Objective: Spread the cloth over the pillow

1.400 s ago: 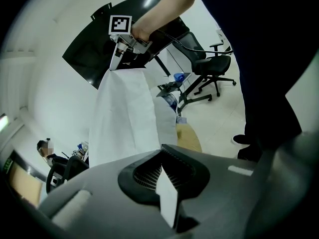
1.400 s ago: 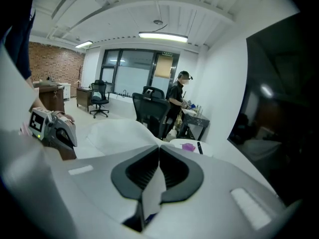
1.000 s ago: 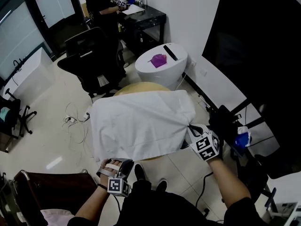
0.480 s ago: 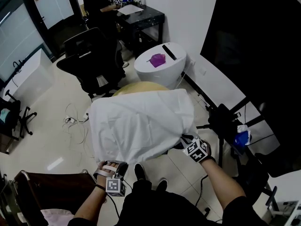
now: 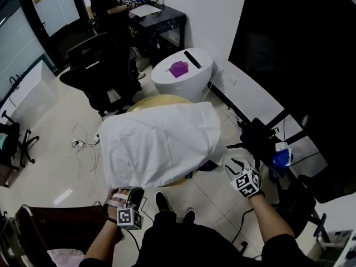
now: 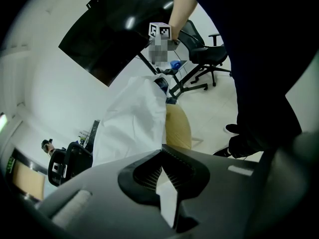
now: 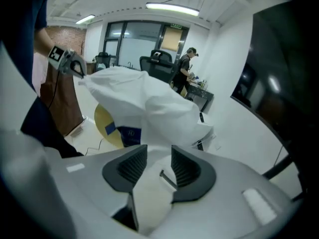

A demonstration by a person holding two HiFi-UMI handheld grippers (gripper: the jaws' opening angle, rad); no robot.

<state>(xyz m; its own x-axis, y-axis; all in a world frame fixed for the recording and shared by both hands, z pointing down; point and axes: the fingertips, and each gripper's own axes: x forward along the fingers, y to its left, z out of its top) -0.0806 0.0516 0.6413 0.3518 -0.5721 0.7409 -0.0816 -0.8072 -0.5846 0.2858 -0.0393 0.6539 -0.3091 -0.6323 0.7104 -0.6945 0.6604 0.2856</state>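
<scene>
cloth [image 5: 158, 146]: matt white fabric, creased
pillow [image 5: 162, 100]: smooth, matt
floor [image 5: 50, 166]: glossy tile
black panel [image 5: 300, 54]: glossy

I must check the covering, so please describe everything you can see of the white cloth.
The cloth is white, thin-looking and wrinkled. It is draped over a yellow pillow, of which only the far edge shows. The left tongs pinch its near corner. The right tongs have just been opening and stand beside its right edge with nothing between them.
</scene>
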